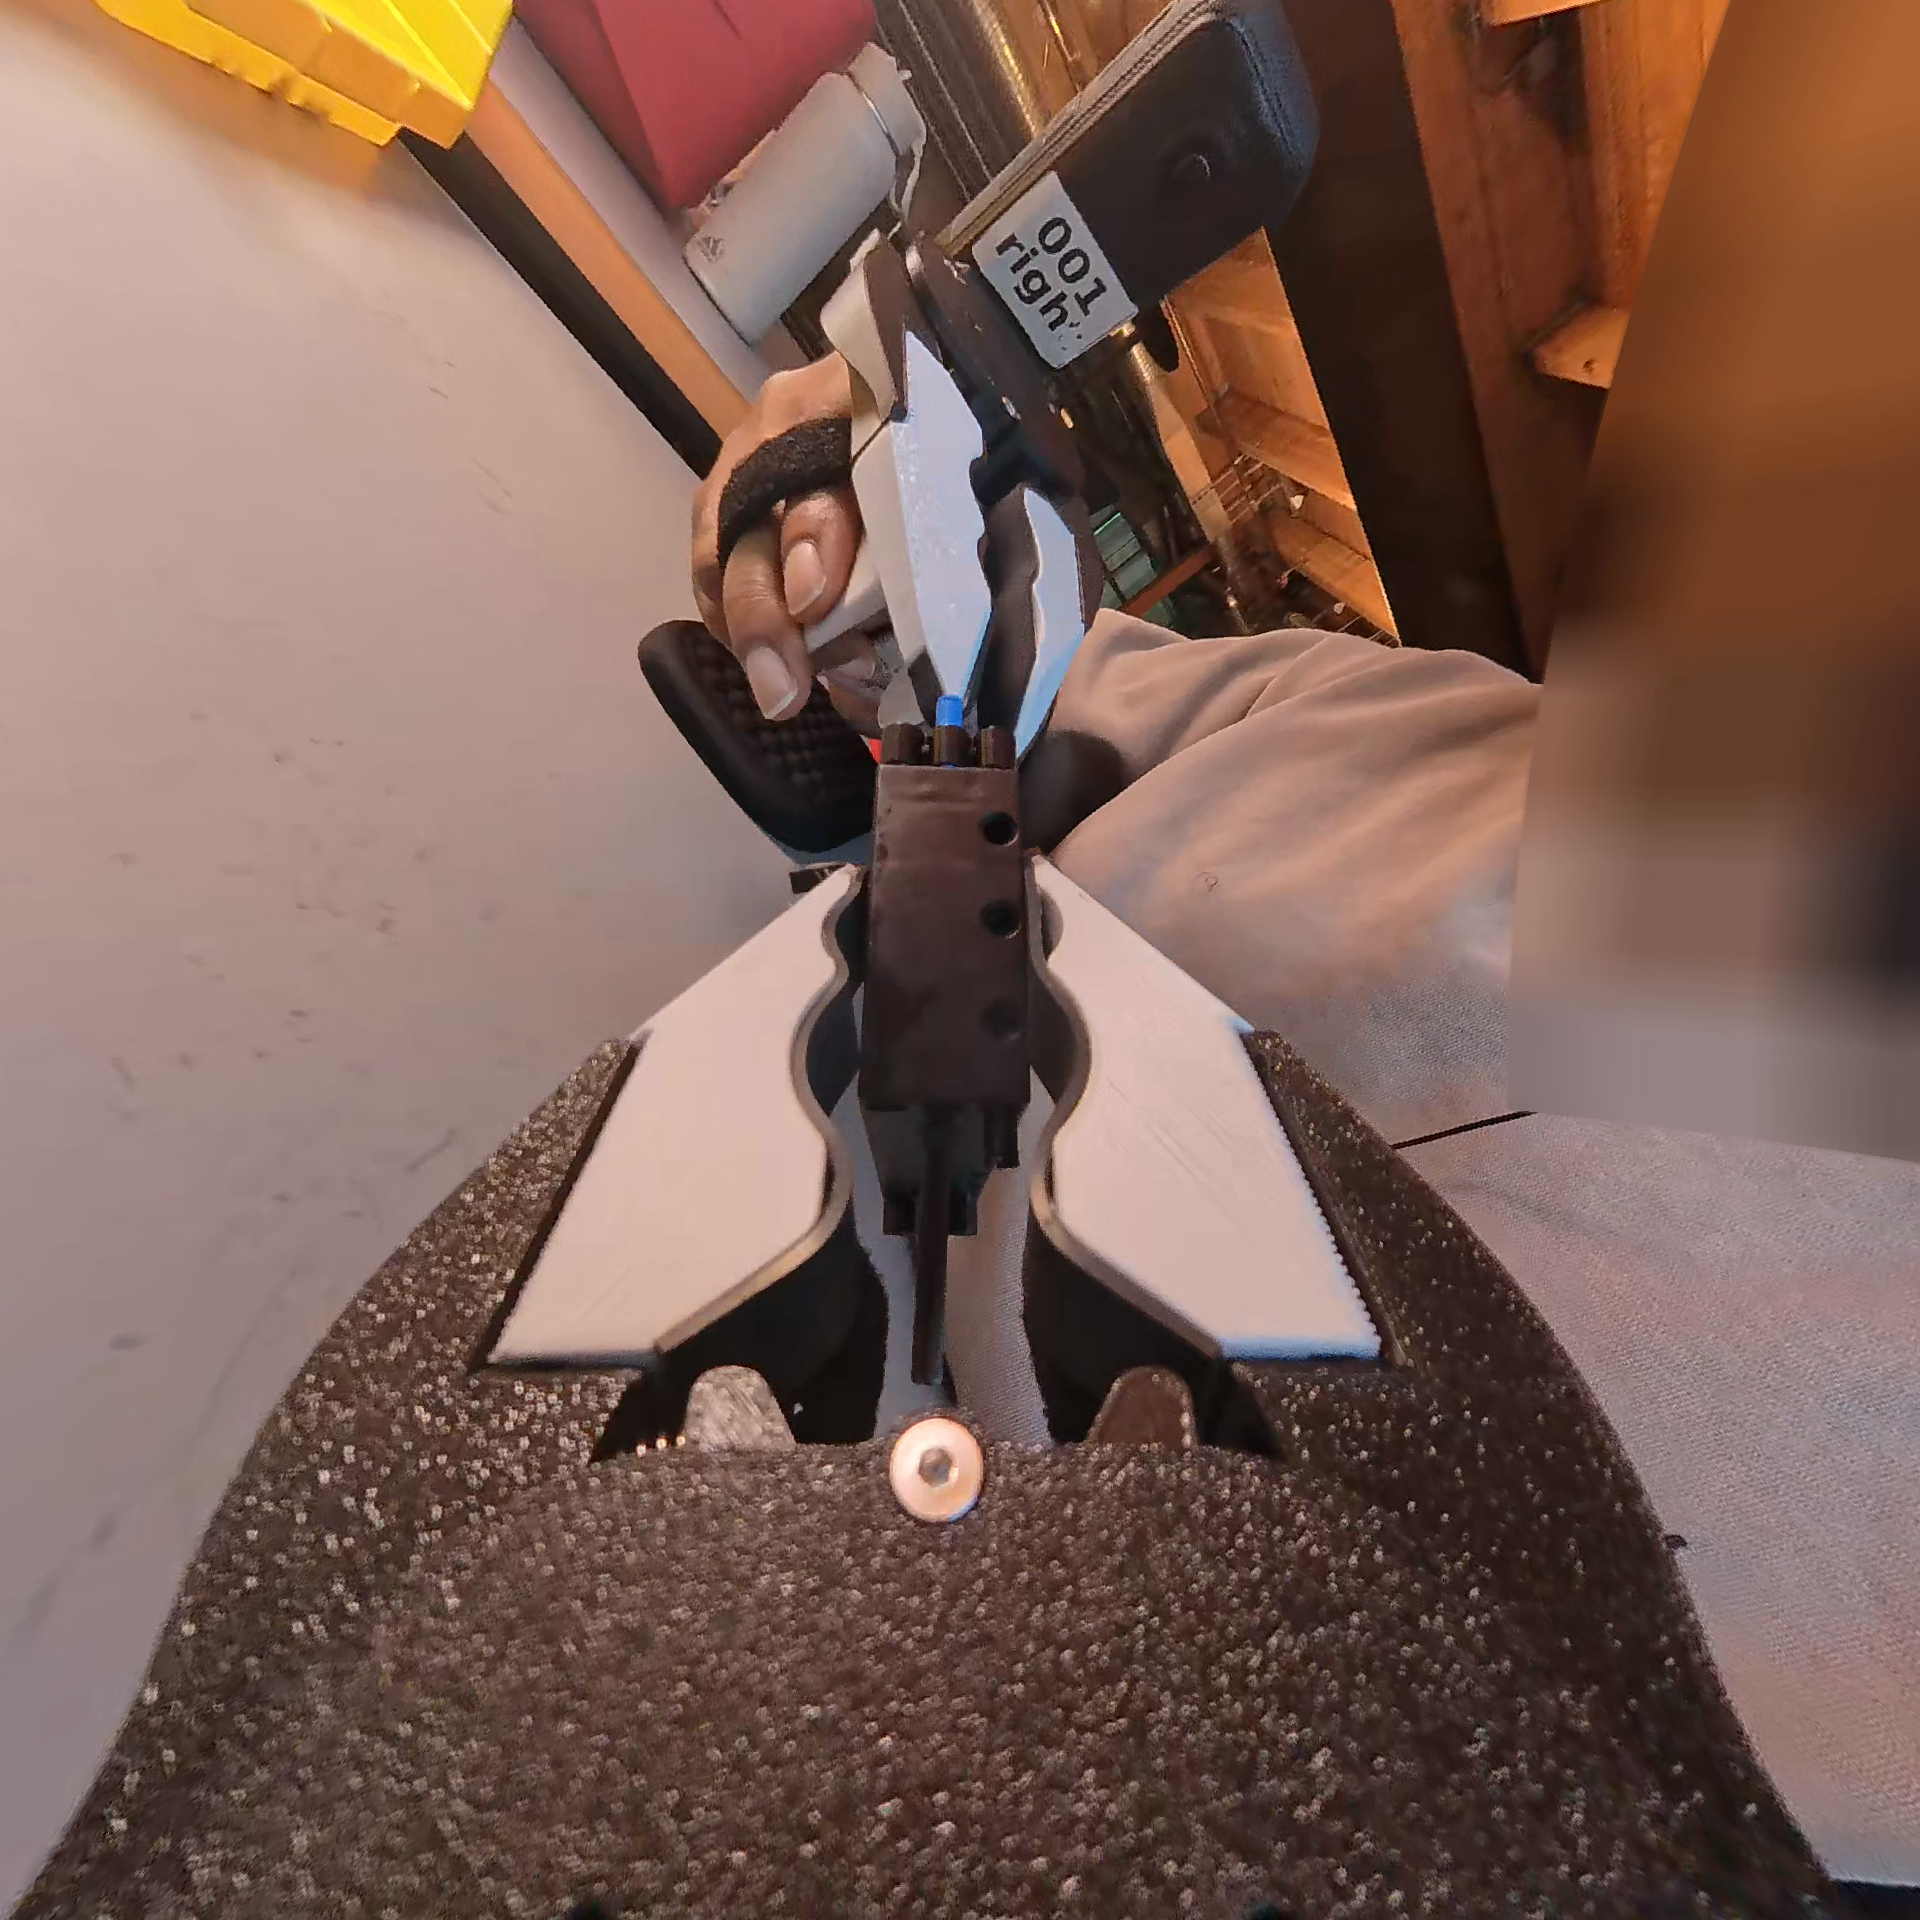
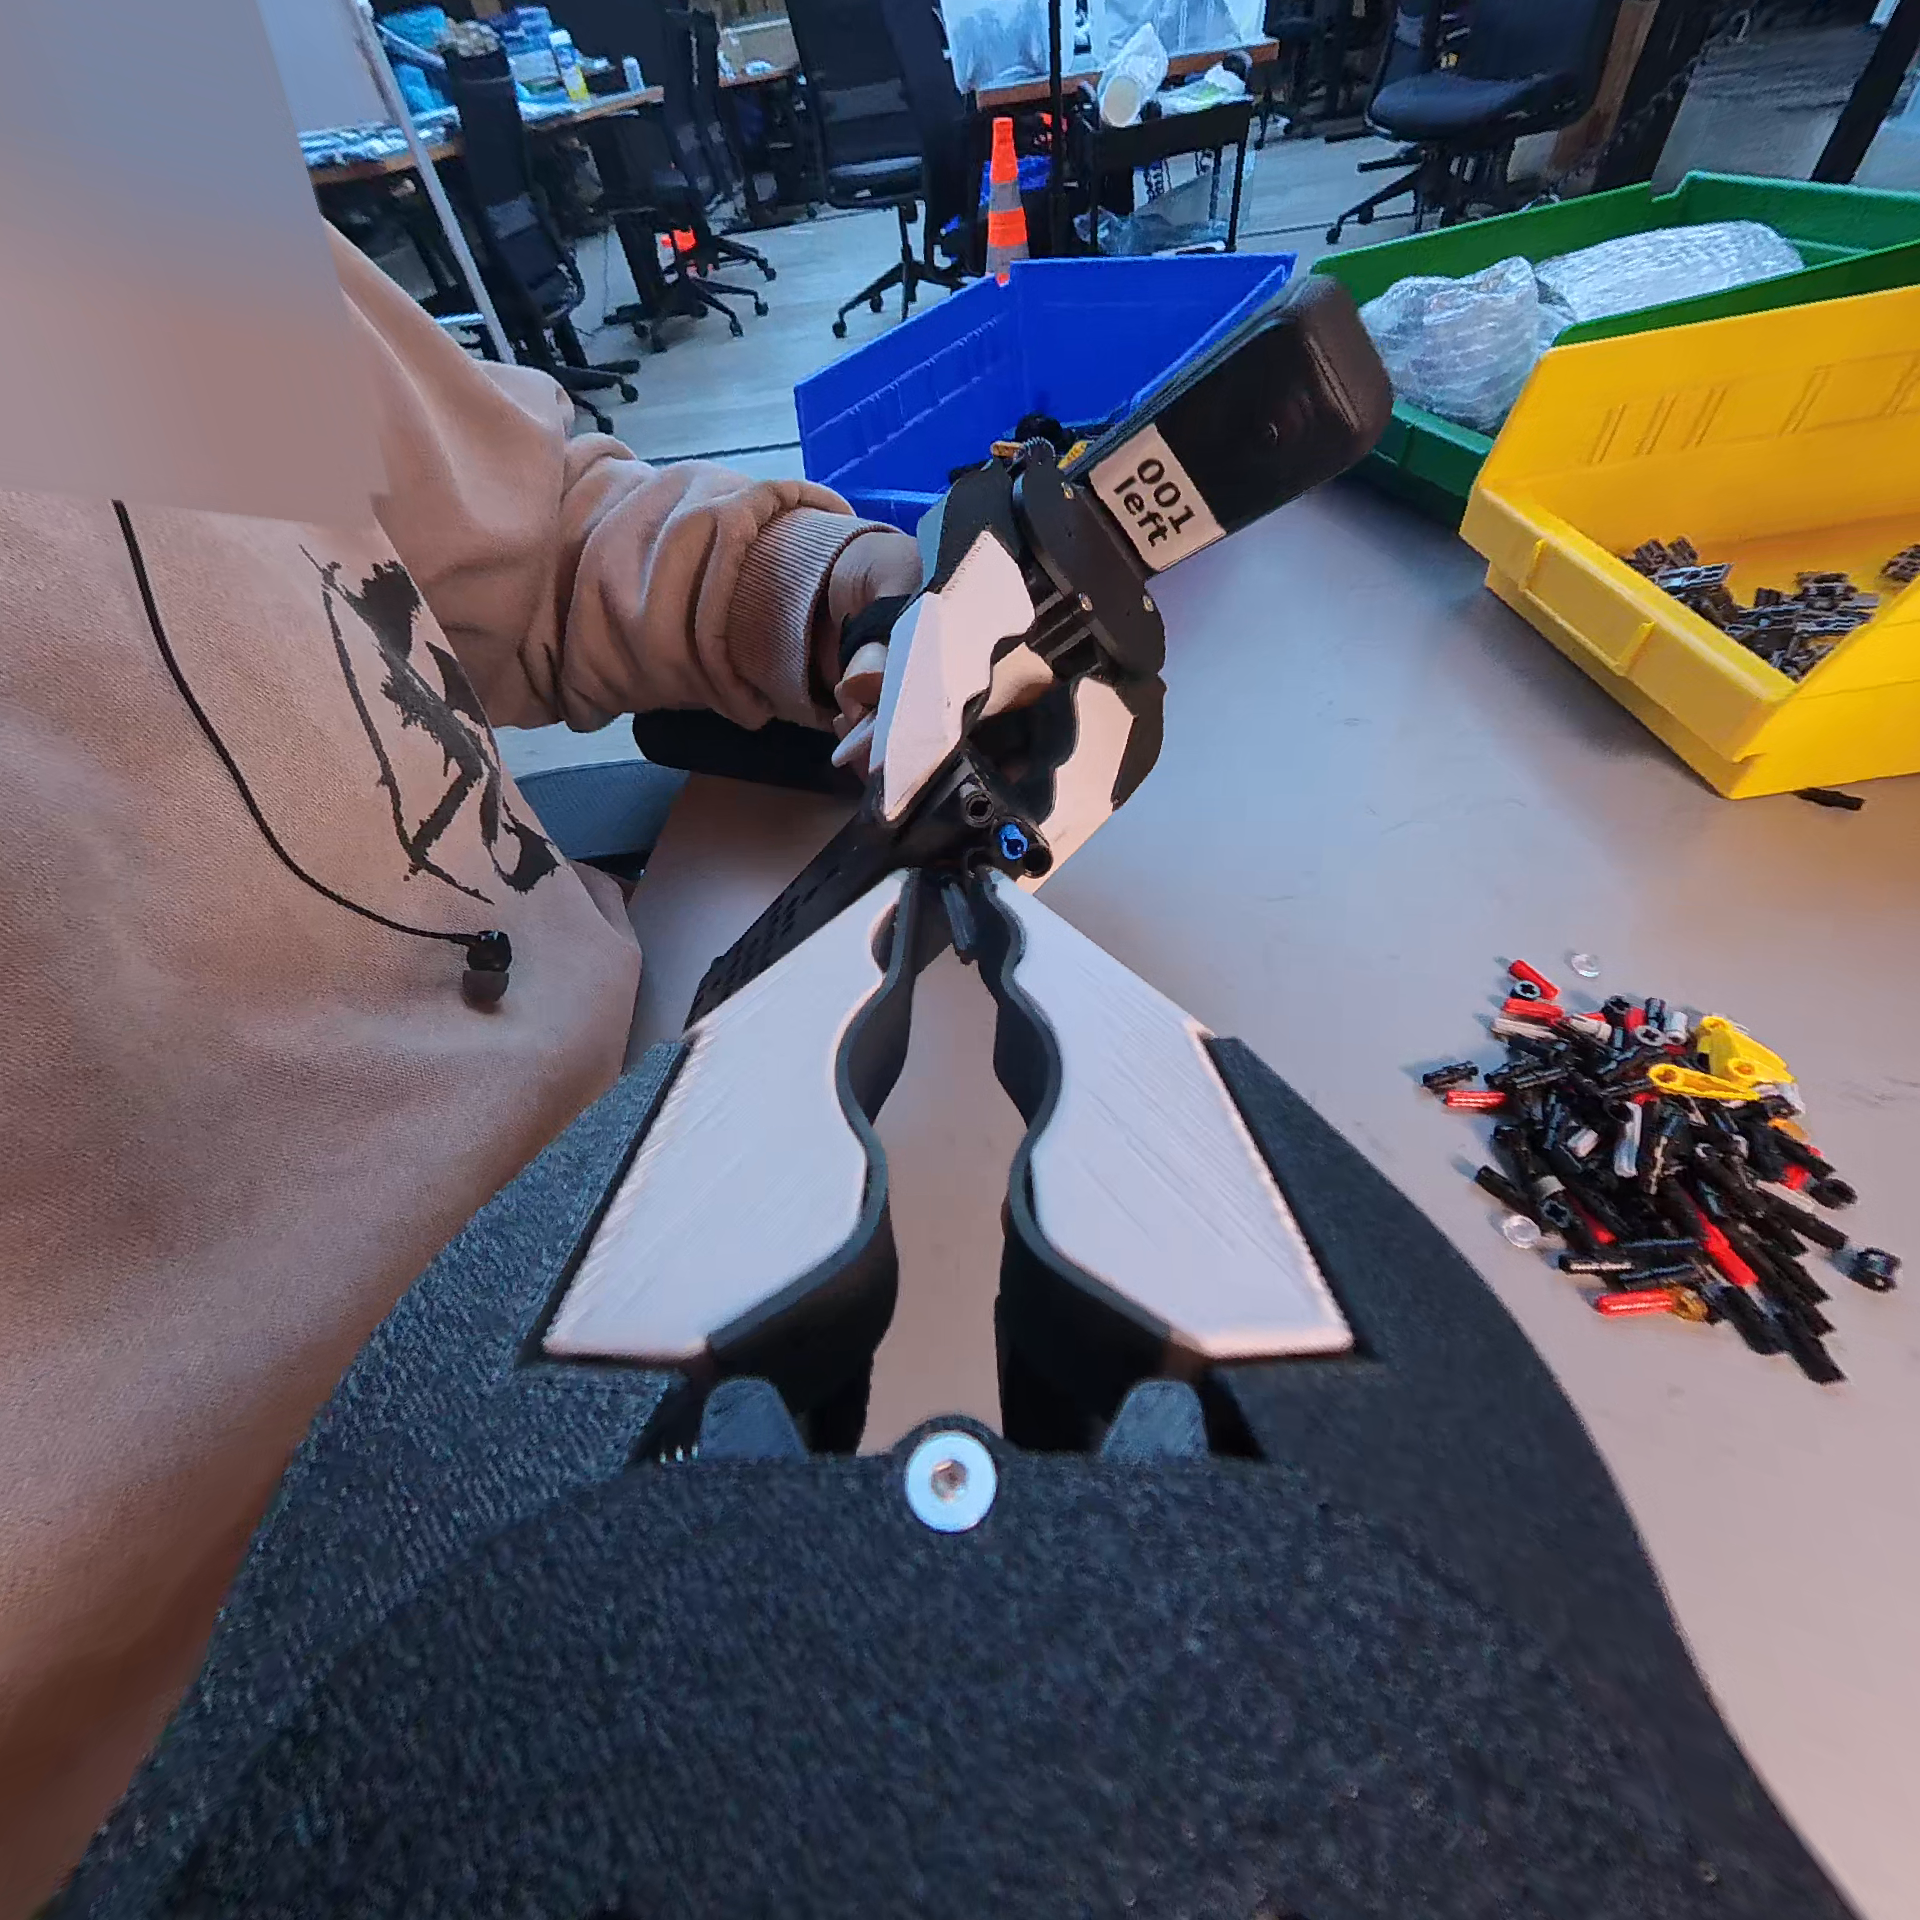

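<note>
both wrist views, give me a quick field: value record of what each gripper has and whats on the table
left gripper: shut on a black perforated block, held out over the person's lap
right gripper: tips closed on a small black pin at the block's end, beside a blue pin
table: grey top
loose parts pile: black, red, yellow and grey pieces, right of the grippers
yellow bin: holds small black parts
blue bin: contents hidden
green bin: holds clear bags
</note>
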